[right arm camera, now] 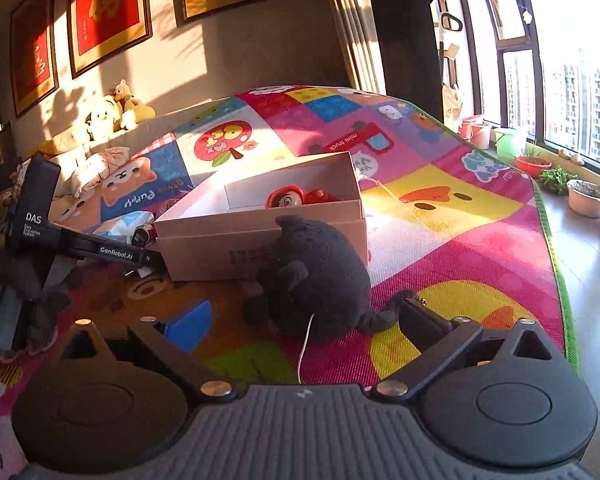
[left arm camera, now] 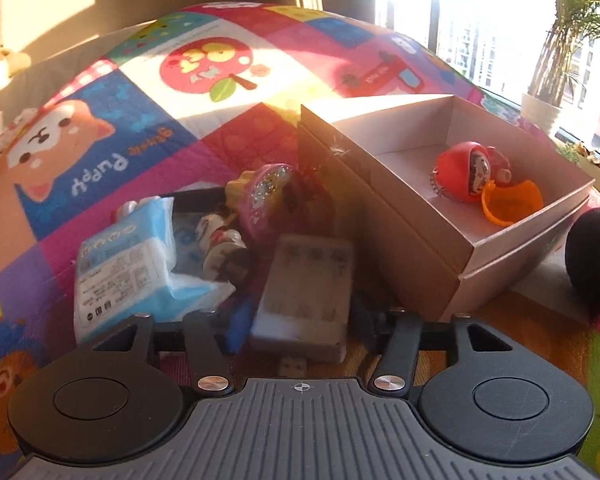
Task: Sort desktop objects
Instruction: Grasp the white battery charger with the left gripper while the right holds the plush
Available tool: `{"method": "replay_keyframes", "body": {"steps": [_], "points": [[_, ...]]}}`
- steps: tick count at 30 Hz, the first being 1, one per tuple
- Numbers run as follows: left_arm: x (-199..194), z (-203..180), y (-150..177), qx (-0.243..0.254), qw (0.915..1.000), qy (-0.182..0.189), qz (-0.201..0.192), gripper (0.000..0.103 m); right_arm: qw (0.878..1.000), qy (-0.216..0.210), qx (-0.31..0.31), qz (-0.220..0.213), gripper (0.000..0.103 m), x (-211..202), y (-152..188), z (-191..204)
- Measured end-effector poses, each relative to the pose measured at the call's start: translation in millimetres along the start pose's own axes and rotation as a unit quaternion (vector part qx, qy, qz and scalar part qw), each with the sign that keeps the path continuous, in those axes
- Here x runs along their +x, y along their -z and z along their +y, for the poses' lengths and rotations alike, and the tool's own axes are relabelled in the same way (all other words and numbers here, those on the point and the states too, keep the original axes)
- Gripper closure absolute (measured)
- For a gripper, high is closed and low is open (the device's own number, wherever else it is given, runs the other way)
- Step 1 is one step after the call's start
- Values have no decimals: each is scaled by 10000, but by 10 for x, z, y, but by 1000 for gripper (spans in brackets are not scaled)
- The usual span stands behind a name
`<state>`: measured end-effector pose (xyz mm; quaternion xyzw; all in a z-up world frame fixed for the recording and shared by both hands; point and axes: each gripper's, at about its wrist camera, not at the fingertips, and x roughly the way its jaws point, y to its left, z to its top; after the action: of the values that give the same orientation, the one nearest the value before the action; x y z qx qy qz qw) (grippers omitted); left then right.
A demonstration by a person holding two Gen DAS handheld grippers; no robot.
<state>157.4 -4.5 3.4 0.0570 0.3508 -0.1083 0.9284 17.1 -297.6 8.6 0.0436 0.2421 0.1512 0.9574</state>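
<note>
A pale cardboard box [left arm camera: 416, 208] stands open on the colourful play mat, with a red round doll [left arm camera: 466, 174] and an orange cup [left arm camera: 508, 202] inside. In the left wrist view my left gripper [left arm camera: 300, 320] is closed around a grey-white rectangular charger [left arm camera: 304, 296], next to a pile with a blue tissue pack [left arm camera: 128, 256], a pink glitter toy [left arm camera: 266, 196] and small figurines [left arm camera: 220, 244]. In the right wrist view my right gripper [right arm camera: 296, 320] is open, its fingers either side of a dark grey plush toy [right arm camera: 320, 272] that lies against the box [right arm camera: 260, 236].
The play mat [right arm camera: 440, 216] ends at a green border on the right, with bare floor and plant pots [right arm camera: 588, 196] by the window. Stuffed toys [right arm camera: 108, 116] sit by the wall. The left gripper's body [right arm camera: 80, 240] shows left of the box.
</note>
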Motion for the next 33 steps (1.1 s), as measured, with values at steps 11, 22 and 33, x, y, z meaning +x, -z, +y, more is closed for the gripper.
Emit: {"method": "replay_keyframes", "body": {"steps": [11, 22, 33], "points": [[-1047, -240, 717, 549, 9959, 716, 6, 48, 9999, 11, 90, 107, 1, 31, 0, -10], [-1298, 141, 866, 170, 9946, -1024, -96, 19, 9997, 183, -171, 82, 0, 10, 9, 89], [-1387, -120, 1066, 477, 9969, -632, 28, 5, 9997, 202, -111, 129, 0, 39, 13, 64]]}}
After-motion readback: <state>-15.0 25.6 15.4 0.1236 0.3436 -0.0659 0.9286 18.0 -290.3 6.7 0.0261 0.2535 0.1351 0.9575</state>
